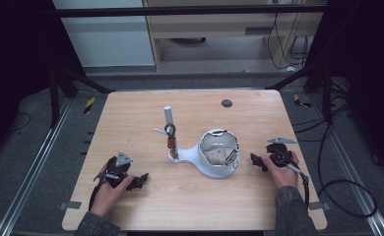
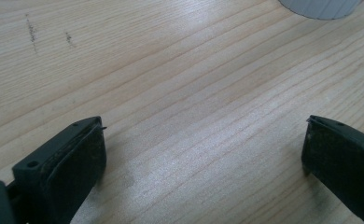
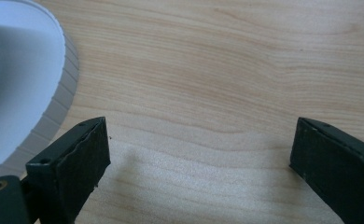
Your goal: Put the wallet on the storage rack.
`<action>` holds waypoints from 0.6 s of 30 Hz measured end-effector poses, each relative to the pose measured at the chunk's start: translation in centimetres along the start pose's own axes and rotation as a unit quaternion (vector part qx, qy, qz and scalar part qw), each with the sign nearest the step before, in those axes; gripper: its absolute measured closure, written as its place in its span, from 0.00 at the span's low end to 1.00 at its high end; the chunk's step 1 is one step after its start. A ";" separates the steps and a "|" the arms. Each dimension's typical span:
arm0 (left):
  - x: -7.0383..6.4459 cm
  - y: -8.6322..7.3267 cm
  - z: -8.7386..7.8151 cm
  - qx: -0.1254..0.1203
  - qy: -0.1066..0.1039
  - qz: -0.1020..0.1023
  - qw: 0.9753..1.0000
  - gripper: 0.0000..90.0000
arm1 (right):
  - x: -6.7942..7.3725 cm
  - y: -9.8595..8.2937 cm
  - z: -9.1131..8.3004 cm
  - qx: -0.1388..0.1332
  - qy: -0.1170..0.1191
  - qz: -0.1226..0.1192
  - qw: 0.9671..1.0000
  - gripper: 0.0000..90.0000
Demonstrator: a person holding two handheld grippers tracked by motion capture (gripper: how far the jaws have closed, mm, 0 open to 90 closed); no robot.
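Observation:
A white stand (image 1: 196, 158) sits at the table's middle, with a round open bowl (image 1: 220, 135) holding something crumpled and pale (image 1: 217, 155). From its left end rises a thin post (image 1: 169, 117) with a ring and small brown pieces hanging on it. My left gripper (image 1: 140, 181) rests on the wood to the stand's lower left, open over bare table (image 2: 203, 154); the stand's ribbed edge (image 2: 320, 7) shows far ahead. Just right of the stand lies my right gripper (image 1: 255, 161), open with nothing between its jaws (image 3: 201, 154). The stand's white base (image 3: 26, 93) is close beside its left jaw.
A small dark round mark (image 1: 226, 103) lies near the wooden table's (image 1: 131, 113) far edge. Metal rails (image 1: 37, 157) run along both sides of the table. Cables (image 1: 337, 191) trail on the floor at the right.

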State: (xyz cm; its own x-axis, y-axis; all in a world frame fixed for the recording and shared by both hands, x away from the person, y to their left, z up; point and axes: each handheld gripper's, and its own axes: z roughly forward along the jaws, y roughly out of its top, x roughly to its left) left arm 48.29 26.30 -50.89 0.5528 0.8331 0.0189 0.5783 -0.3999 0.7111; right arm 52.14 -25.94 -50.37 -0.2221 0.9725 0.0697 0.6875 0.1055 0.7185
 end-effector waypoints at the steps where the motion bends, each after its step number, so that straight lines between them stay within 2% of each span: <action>1: 0.0 0.0 0.0 0.000 0.000 0.000 1.000 0.00 | 0.0 -0.1 0.1 0.002 0.000 -0.003 1.000 0.05; 7: 0.0 0.0 0.0 0.000 0.000 0.000 1.000 0.00 | 0.2 -0.2 0.4 -0.003 0.004 -0.001 1.000 0.05; 12: 0.0 0.0 0.0 0.000 0.000 0.000 1.000 0.00 | 0.5 -0.3 0.5 -0.005 -0.003 -0.006 1.000 0.04; 18: 0.0 0.0 0.0 0.000 0.000 0.000 1.000 0.00 | 1.0 -0.5 0.7 -0.004 -0.021 -0.033 0.999 0.02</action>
State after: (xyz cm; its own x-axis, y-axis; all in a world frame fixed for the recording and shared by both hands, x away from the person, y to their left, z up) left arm 48.30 26.30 -50.89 0.5532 0.8329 0.0190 0.5782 -0.4002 0.7110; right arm 52.06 -24.90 -51.20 -0.2368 0.9715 -0.0074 0.6674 0.1682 0.7255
